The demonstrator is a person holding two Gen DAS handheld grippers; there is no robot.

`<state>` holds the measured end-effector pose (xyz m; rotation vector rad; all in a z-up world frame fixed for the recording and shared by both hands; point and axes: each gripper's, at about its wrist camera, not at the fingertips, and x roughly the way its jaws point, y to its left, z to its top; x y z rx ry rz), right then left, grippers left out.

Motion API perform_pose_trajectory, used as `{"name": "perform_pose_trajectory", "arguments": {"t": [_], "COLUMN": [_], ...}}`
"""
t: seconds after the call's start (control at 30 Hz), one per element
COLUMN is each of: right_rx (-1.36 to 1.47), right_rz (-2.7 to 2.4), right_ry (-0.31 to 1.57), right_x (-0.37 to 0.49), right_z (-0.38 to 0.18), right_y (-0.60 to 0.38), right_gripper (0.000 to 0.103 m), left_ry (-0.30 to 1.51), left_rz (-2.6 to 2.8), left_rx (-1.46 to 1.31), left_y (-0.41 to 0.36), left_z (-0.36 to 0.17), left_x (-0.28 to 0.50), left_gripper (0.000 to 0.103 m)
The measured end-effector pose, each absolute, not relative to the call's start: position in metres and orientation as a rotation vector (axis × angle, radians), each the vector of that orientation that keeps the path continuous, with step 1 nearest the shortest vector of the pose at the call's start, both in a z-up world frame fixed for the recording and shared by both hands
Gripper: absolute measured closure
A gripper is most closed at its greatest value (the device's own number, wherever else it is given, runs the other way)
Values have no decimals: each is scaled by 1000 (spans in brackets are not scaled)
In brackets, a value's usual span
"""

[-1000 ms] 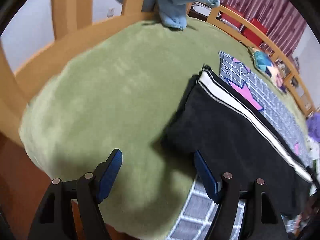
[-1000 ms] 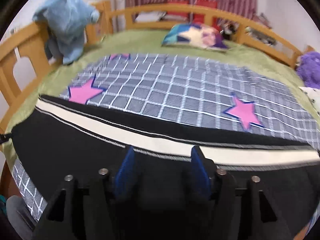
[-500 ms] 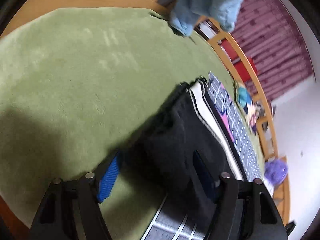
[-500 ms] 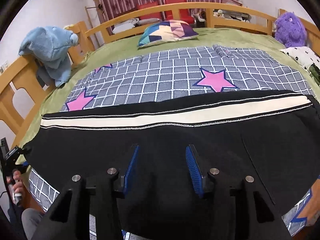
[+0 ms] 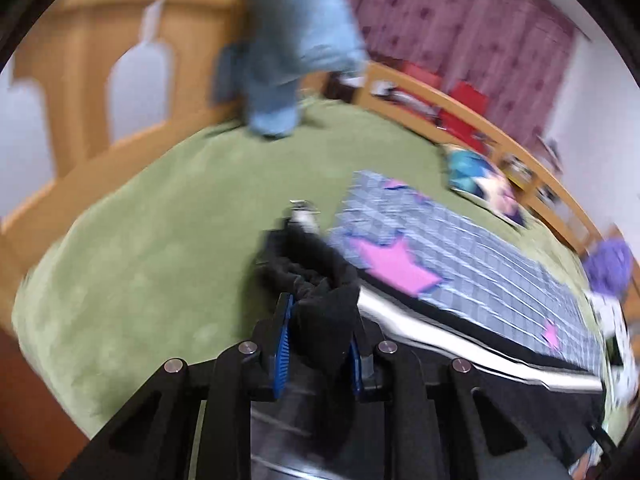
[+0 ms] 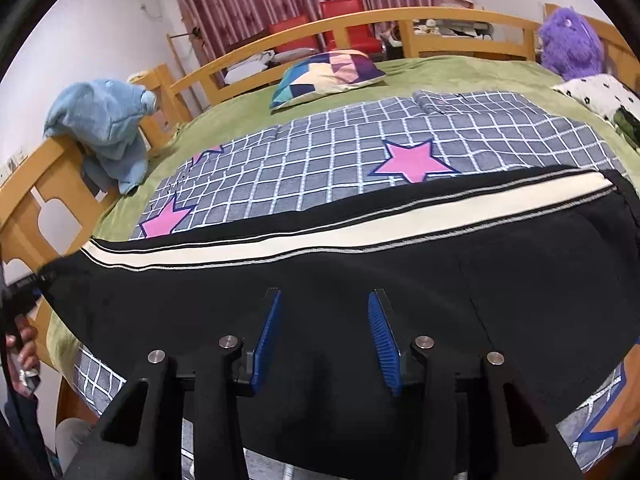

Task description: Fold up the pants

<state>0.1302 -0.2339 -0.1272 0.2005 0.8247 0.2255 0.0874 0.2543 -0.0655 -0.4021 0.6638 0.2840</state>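
Black pants (image 6: 360, 264) with a white side stripe (image 6: 360, 232) lie lengthwise across the near part of the bed, on a grey checked blanket. My left gripper (image 5: 318, 336) is shut on a bunched end of the pants (image 5: 316, 292) at their left end, lifting it slightly. It also shows at the far left of the right wrist view (image 6: 24, 300). My right gripper (image 6: 324, 336) is open just above the middle of the pants, its blue pads (image 6: 266, 332) apart with black cloth beneath them.
The grey checked blanket with pink stars (image 6: 400, 148) covers a green bed sheet (image 5: 160, 240). A blue plush toy (image 6: 108, 120) hangs on the wooden rail (image 6: 40, 184) at the left. A patchwork pillow (image 6: 328, 72) and purple plush (image 6: 572, 44) lie at the back.
My left gripper has moved onto the pants' left end and closed on it, bunching the cloth. My right gripper has pulled back a little and stays open over the pants.
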Motion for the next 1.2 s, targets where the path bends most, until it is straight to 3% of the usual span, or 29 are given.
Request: {"name": "perform_pose_trajectory", "arguments": {"t": [0.27, 0.47, 0.63, 0.73, 0.8, 0.87, 0.93, 1.1, 1.2], "right_rx": [238, 310, 341, 332, 315, 291, 280, 250, 237], "right_rz": [226, 246, 237, 242, 249, 264, 289, 364, 421], "right_ry": [796, 805, 820, 836, 839, 848, 868, 944, 1005], "right_x": [111, 105, 106, 109, 111, 115, 121, 133, 140], "right_z": [-122, -123, -127, -130, -130, -131, -134, -149, -161], "right_y": [-261, -277, -281, -274, -268, -255, -242, -206, -181], "right_gripper": [58, 58, 58, 58, 58, 58, 58, 57, 50], "left_ry": [680, 777, 911, 919, 902, 858, 791, 770, 808], "left_rz": [-15, -222, -315, -357, -398, -416, -367, -278, -223], "left_rx": [-184, -84, -61, -87, -110, -115, -103, -167, -292], "left_y": [93, -21, -55, -45, -36, -29, -19, 33, 71], "left_z": [-33, -81, -128, -136, -127, -115, -107, -106, -113], "left_x": [112, 104, 95, 88, 78, 70, 67, 61, 65], "left_gripper": [82, 82, 81, 71, 57, 30, 21, 20, 20]}}
